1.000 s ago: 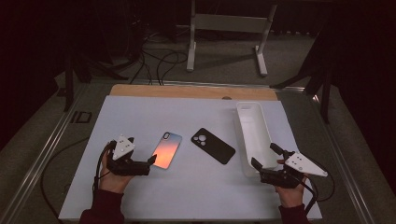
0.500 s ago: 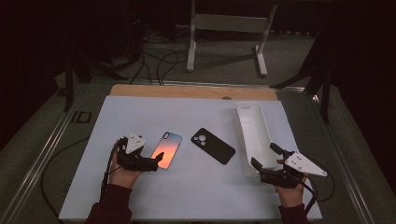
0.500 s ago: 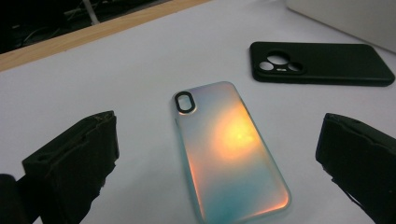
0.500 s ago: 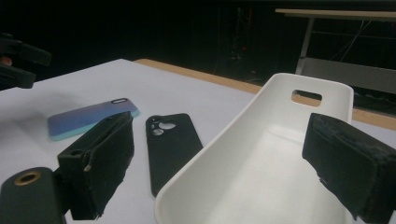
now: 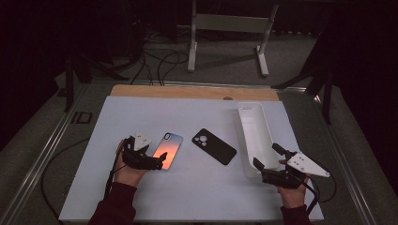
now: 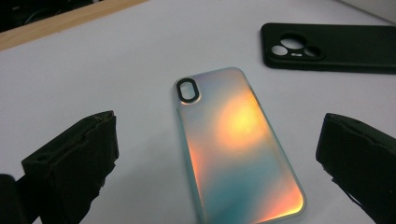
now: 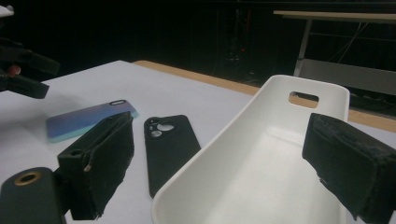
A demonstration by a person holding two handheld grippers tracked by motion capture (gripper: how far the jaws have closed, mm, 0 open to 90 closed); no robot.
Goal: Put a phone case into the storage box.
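Jaws spread wide on the left gripper (image 5: pixel 157 161), one on each side of the iridescent phone case (image 5: pixel 165 151), nothing clamped. The left gripper view puts that case (image 6: pixel 238 144) flat on the white table (image 6: pixel 93 65) between the two black jaws, camera cut-out at its far end, with bare table showing between the case and each jaw; from the high view alone the jaw tips seem to overlap the case's near end, so contact cannot be read there. Over on the other side, the right gripper (image 5: pixel 267 157) is open too, holding nothing, at the near end of the long white tray (image 5: pixel 253 136). The right gripper view looks straight into that tray (image 7: pixel 261 158), hollow and bare, with a slot handle in its far wall. Farther out, the black phone case (image 5: pixel 214 146) lies face down between the iridescent case and the tray, apart from both. Beyond it runs the table's wooden edge strip (image 5: pixel 187 92).
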